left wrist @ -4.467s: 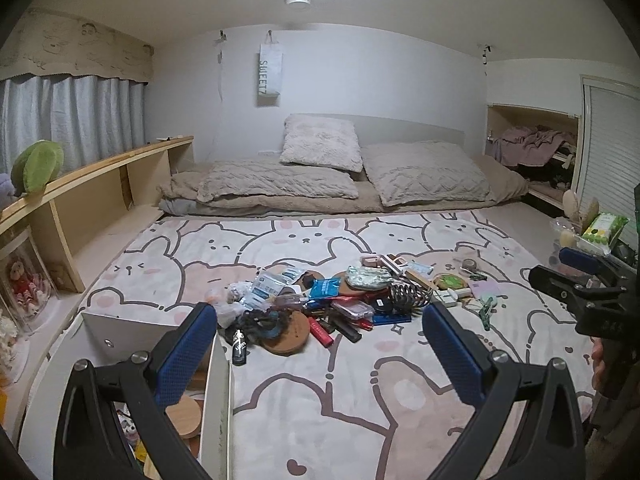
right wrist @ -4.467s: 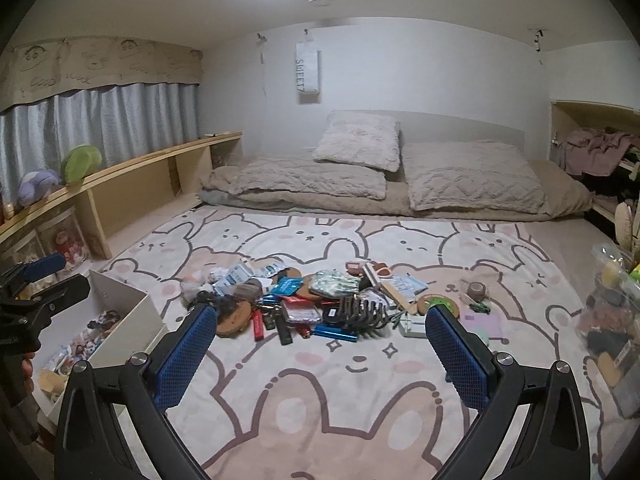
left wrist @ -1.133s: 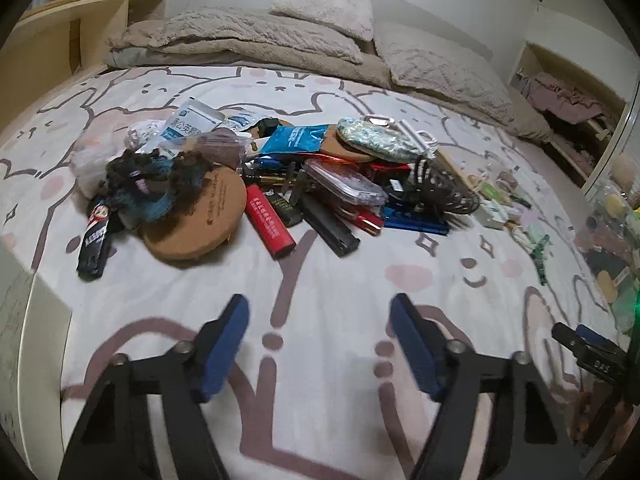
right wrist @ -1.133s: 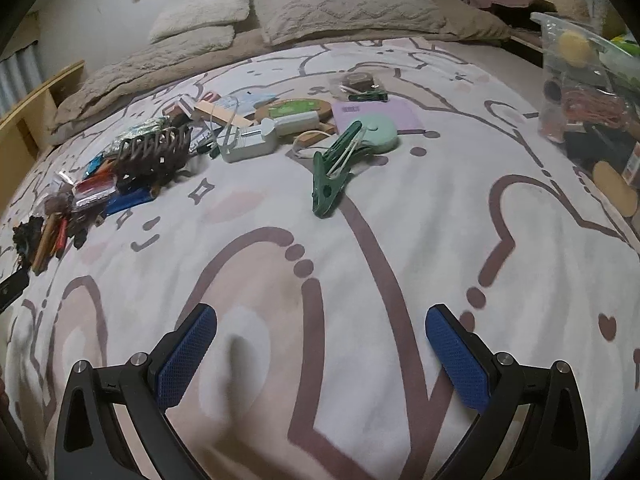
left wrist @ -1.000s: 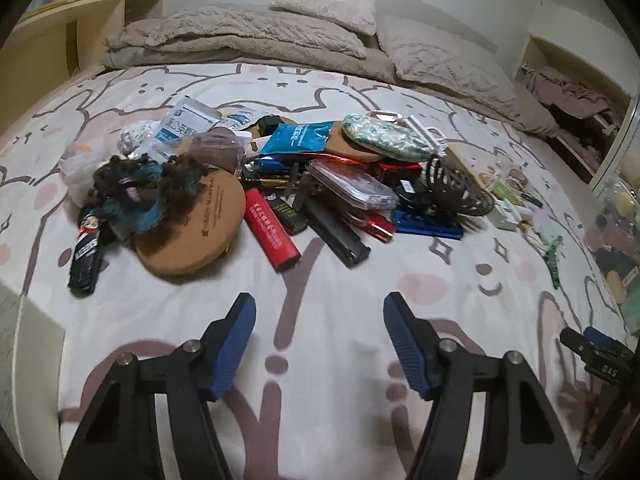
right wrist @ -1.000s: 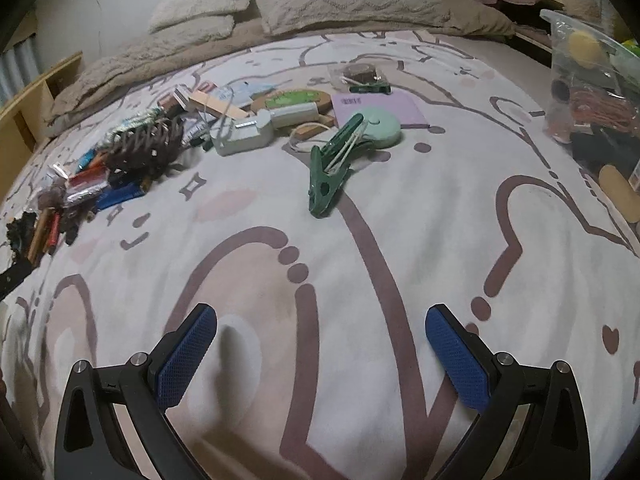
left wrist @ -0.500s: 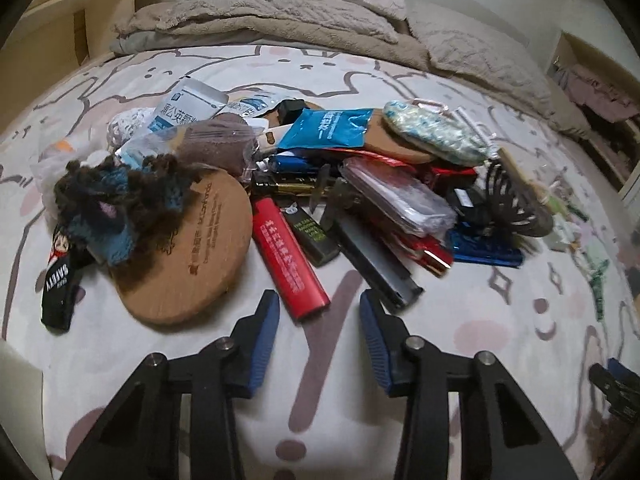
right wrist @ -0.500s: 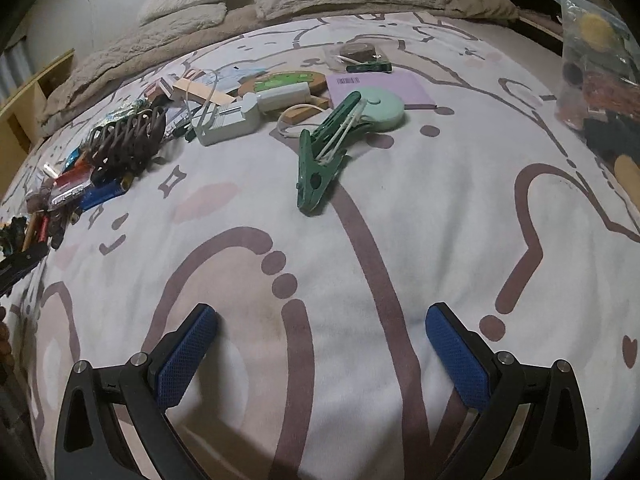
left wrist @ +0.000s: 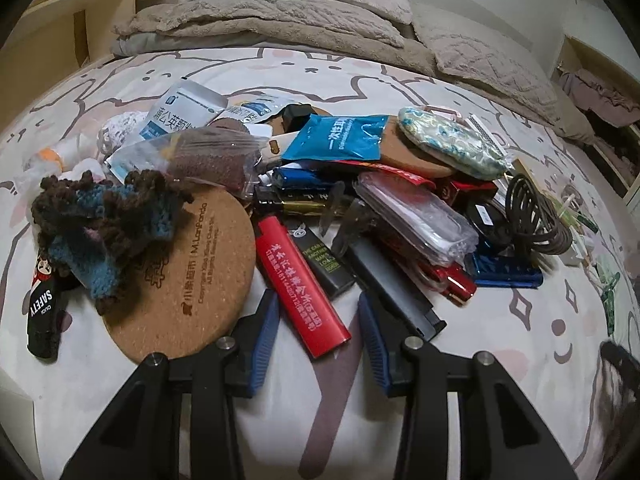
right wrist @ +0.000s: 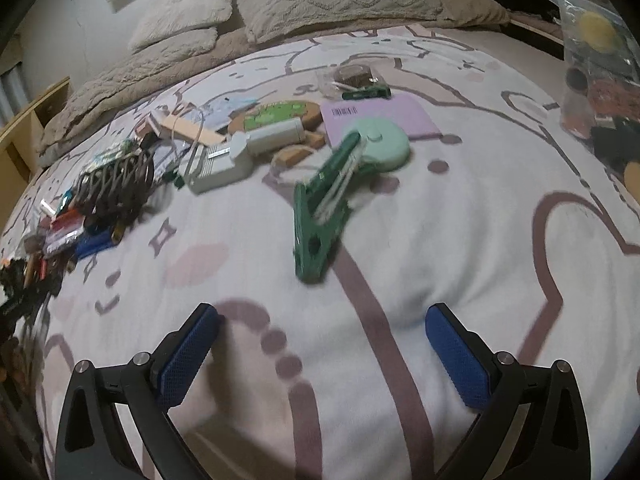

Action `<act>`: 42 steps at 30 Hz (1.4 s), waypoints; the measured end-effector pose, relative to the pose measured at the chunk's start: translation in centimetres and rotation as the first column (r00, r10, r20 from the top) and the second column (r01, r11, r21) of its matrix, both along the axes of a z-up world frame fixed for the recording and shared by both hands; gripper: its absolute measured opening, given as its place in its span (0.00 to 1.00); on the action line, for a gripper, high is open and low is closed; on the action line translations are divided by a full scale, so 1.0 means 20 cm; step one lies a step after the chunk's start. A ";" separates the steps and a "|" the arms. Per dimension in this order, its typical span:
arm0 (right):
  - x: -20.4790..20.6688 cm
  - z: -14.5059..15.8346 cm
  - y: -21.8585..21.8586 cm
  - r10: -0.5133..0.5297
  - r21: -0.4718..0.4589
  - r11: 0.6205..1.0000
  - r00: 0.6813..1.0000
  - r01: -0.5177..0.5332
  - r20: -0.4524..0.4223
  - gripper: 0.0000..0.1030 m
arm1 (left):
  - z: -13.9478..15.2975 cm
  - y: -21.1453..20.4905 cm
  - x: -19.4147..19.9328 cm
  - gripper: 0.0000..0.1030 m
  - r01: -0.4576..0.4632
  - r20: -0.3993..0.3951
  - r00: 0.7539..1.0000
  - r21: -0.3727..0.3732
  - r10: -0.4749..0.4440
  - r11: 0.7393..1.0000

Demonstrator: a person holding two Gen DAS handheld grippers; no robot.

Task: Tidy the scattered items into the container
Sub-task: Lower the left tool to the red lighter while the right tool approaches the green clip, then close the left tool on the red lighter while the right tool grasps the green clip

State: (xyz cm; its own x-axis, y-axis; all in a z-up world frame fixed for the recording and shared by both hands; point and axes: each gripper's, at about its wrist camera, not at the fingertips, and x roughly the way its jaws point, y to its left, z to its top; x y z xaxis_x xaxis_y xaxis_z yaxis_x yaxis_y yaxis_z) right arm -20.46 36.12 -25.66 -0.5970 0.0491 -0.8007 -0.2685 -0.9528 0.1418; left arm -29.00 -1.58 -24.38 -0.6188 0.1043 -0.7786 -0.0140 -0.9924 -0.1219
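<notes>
A pile of small items lies on the bunny-print blanket (left wrist: 320,400). My left gripper (left wrist: 317,308) is low at the pile's near edge. Its blue pads stand narrowly apart on either side of the near end of a red lighter (left wrist: 300,284), with gaps on both sides. To the left of the lighter is a cork coaster (left wrist: 188,280); a black lighter (left wrist: 324,258) and a dark grey bar (left wrist: 396,296) lie to its right. My right gripper (right wrist: 322,320) is wide open over bare blanket, a short way before a green clip (right wrist: 320,216). The white container is not clearly in view.
A blue-brown knit piece (left wrist: 96,220) lies on the coaster. Behind are a blue pouch (left wrist: 340,138), a clear case (left wrist: 416,216) and a brown claw clip (left wrist: 536,216). Past the green clip lie a mint disc (right wrist: 384,144), a purple pad (right wrist: 384,118) and a white device (right wrist: 224,168). A clear bag (right wrist: 600,72) stands right.
My left gripper has come forward and down to the pile, and its jaws have narrowed around the red lighter's end. My right gripper has drawn closer to the green clip.
</notes>
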 end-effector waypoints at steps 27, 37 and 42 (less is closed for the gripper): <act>-0.08 0.03 -0.04 0.051 0.055 0.997 0.993 -0.045 -0.111 0.22 | -0.02 0.01 0.04 0.32 -0.019 -0.048 0.999 -0.033 0.017 0.999; 0.00 0.03 -0.08 0.086 0.027 0.996 0.988 -0.083 -0.125 0.22 | -0.01 -0.01 0.09 0.19 -0.022 -0.063 0.998 0.010 0.023 1.000; 0.08 0.04 -0.13 0.109 0.008 0.994 0.985 -0.108 -0.134 0.22 | 0.00 -0.02 0.16 0.18 -0.017 -0.066 0.998 0.047 0.020 0.999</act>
State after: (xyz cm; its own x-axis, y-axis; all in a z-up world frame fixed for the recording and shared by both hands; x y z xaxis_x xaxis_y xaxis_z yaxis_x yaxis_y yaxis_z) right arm -18.82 33.57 -24.83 -0.7004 -0.0209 -0.7134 -0.1423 -0.9754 0.1683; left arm -25.79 -1.95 -24.40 -0.6708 0.1275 -0.7306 -0.0056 -0.9860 -0.1669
